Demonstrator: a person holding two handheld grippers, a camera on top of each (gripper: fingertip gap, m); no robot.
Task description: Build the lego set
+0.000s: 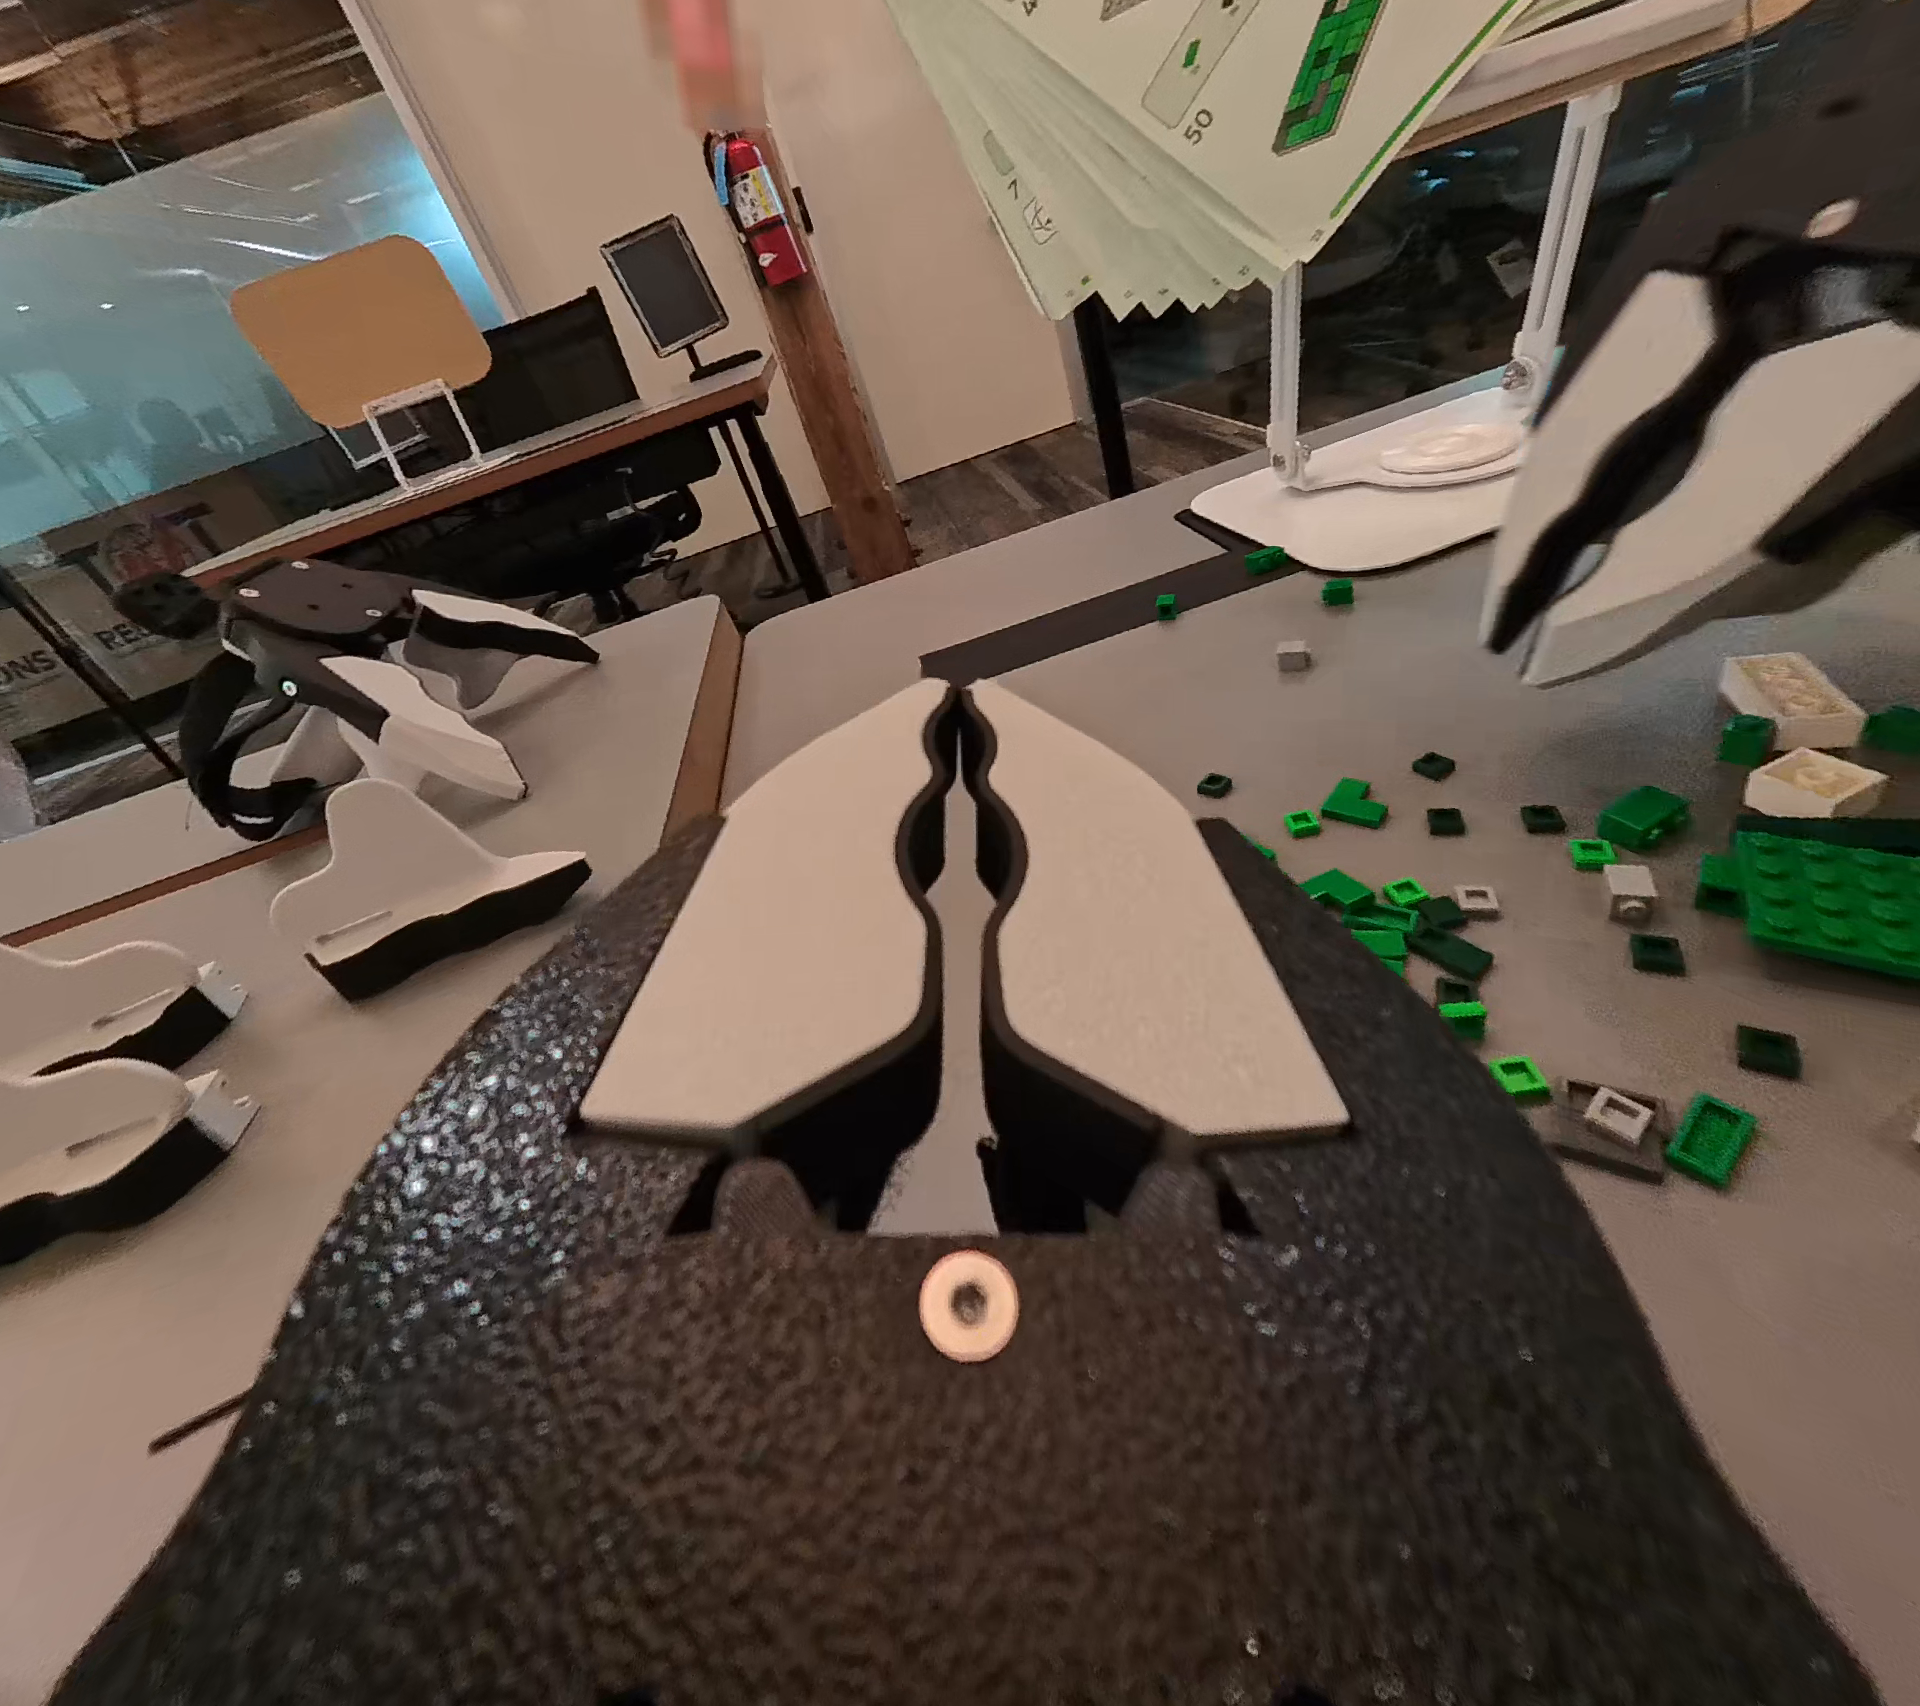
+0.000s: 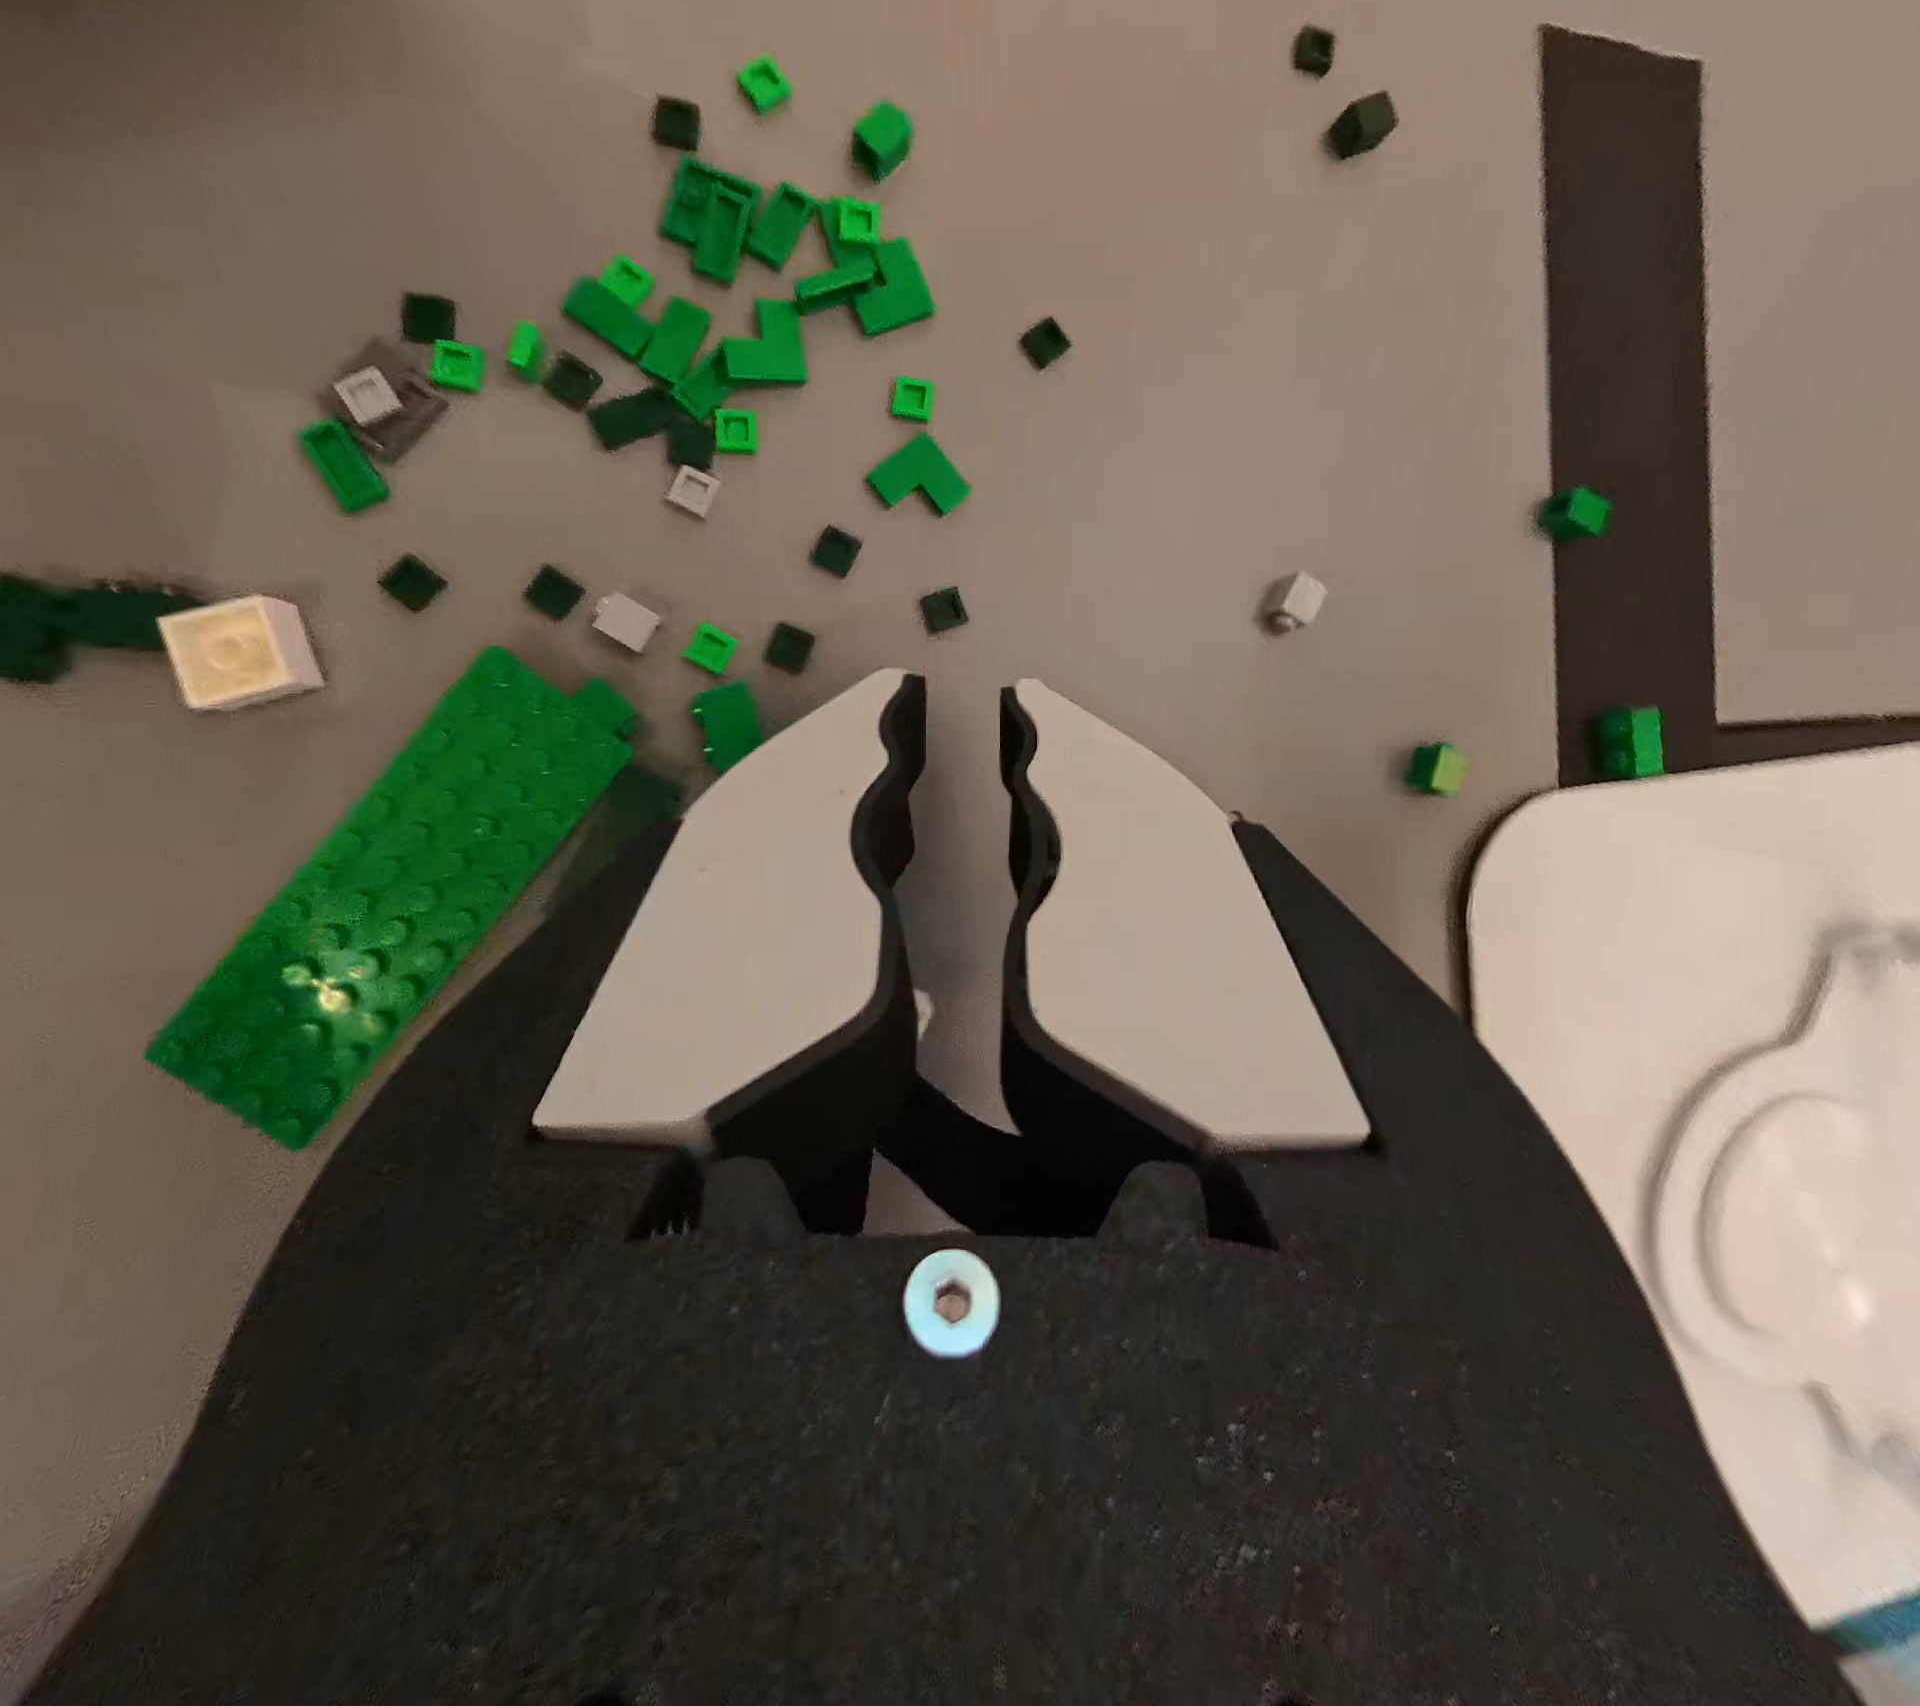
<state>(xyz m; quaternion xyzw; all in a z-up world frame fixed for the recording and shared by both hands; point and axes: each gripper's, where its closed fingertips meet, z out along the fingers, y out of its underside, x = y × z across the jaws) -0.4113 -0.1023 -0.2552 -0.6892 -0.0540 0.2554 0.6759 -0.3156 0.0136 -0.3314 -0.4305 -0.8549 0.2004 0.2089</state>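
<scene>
My left gripper (image 1: 956, 696) is shut, its fingertips touch, and I see nothing between them; it hovers over bare grey table (image 1: 852, 648) to the left of the bricks. My right gripper (image 2: 963, 690) is open with a narrow gap and nothing between its pads. It points down at the table, just short of a dark green tile (image 2: 943, 610), and it also shows in the left wrist view (image 1: 1517, 648). A green studded baseplate (image 2: 395, 898) lies to its left and also shows in the left wrist view (image 1: 1839, 903). Several small green tiles (image 2: 748, 326) are scattered beyond.
An open instruction booklet (image 1: 1195, 25) sits on a white stand (image 1: 1382, 513), whose base (image 2: 1714, 1085) lies right of my right gripper. A black tape strip (image 2: 1621, 409), white bricks (image 2: 239, 648) and a grey brick (image 2: 1294, 602) lie around. A spare gripper (image 1: 343, 648) and loose fingers (image 1: 436, 887) lie left.
</scene>
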